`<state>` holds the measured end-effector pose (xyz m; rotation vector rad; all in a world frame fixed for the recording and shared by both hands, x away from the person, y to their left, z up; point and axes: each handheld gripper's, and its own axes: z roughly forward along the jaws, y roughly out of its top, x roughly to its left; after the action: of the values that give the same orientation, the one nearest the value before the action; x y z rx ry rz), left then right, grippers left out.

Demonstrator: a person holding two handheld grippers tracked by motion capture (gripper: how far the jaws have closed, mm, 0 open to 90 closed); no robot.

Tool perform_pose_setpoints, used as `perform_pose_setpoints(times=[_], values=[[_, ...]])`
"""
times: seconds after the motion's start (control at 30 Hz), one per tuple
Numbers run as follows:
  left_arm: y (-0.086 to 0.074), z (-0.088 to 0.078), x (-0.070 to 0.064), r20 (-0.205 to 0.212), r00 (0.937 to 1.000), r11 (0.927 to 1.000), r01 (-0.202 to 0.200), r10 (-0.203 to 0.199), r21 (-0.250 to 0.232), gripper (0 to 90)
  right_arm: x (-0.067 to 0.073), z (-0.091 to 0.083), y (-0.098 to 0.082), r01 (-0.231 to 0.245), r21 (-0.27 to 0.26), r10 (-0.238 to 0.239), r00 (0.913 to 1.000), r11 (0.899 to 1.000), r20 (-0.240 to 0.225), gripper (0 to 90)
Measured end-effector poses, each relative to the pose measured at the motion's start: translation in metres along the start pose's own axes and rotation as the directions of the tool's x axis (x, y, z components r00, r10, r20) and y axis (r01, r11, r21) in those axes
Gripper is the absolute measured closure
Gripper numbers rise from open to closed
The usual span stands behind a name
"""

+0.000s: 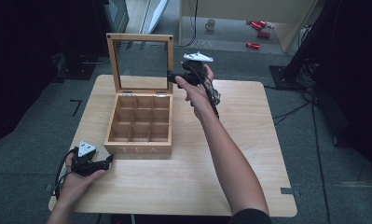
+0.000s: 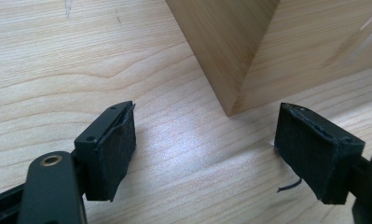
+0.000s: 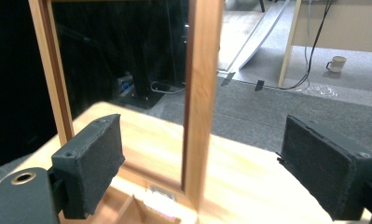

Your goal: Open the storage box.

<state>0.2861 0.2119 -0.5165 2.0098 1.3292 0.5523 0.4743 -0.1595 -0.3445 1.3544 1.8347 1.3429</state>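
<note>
A wooden tea box [image 1: 139,123] with several empty compartments stands on the table, its glass-paned lid [image 1: 112,60] raised upright. My right gripper [image 1: 170,77] is at the lid's right edge. In the right gripper view its jaws [image 3: 202,154] stand open on either side of the lid's right frame bar [image 3: 200,93], and the pads do not touch it. My left gripper [image 1: 110,159] rests low on the table at the box's front left corner. In the left gripper view it [image 2: 204,135] is open, with the box corner [image 2: 230,56] just beyond the pads and nothing between them.
The light wooden table [image 1: 249,140] has bare surface to the right of the box and in front of it. On the floor beyond stand a mug [image 1: 210,24] and some red objects [image 1: 258,28]. Cables and dark stands lie at the right.
</note>
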Motion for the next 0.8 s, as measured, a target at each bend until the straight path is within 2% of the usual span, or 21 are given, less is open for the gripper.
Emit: perform_pose_setpoints(times=[0.03,0.07,0.13,0.27,0.3,0.33,0.47,0.53,0.67,0.73,0.8], values=[[0.000,0.000,0.000,0.000,1.0000,1.0000,0.001,-0.001,-0.001,21.1,0.000,0.000,0.000,0.000,0.000,0.000,1.0000,1.000,0.000,12.3],[0.000,0.000,0.000,0.001,1.0000,1.0000,0.000,0.000,0.001,21.1,-0.005,-0.010,-0.007,0.005,0.000,-0.005,1.0000,1.000,0.002,11.9],[0.000,0.000,0.000,0.001,1.0000,1.0000,0.000,0.000,0.002,21.1,-0.007,-0.014,-0.010,0.008,-0.003,-0.008,1.0000,1.000,0.003,11.7],[0.000,0.000,0.000,-0.002,1.0000,1.0000,0.001,-0.001,-0.001,21.1,-0.020,-0.040,-0.028,0.022,0.001,-0.022,0.9997,1.000,0.009,10.9],[0.000,0.000,0.000,-0.002,1.0000,1.0000,0.001,-0.001,-0.001,21.1,-0.020,-0.040,-0.028,0.022,0.001,-0.022,0.9997,1.000,0.009,10.9],[0.000,0.000,-0.001,-0.003,1.0000,1.0000,-0.001,0.001,0.000,21.2,-0.025,-0.050,-0.035,0.028,0.002,-0.028,0.9995,1.000,0.014,10.9],[0.000,0.000,-0.001,-0.003,1.0000,1.0000,-0.002,0.002,0.000,21.2,-0.033,-0.063,-0.044,0.038,0.002,-0.038,0.9991,0.999,0.022,10.8],[0.000,0.000,-0.001,-0.004,1.0000,1.0000,-0.002,0.002,0.000,21.2,-0.042,-0.080,-0.053,0.033,-0.005,-0.033,0.9992,0.999,0.025,10.9],[0.000,0.000,-0.001,-0.004,1.0000,1.0000,-0.002,0.002,0.001,21.2,-0.048,-0.094,-0.062,0.035,-0.016,-0.034,0.9990,0.999,0.029,10.9],[0.000,0.000,-0.001,-0.005,1.0000,1.0000,-0.003,0.003,0.001,21.2,-0.056,-0.109,-0.073,0.048,-0.019,-0.047,0.9979,0.999,0.043,10.9],[0.000,0.000,-0.001,-0.005,1.0000,1.0000,-0.003,0.003,0.001,21.2,-0.058,-0.112,-0.076,0.051,-0.019,-0.050,0.9977,0.999,0.046,10.9]])
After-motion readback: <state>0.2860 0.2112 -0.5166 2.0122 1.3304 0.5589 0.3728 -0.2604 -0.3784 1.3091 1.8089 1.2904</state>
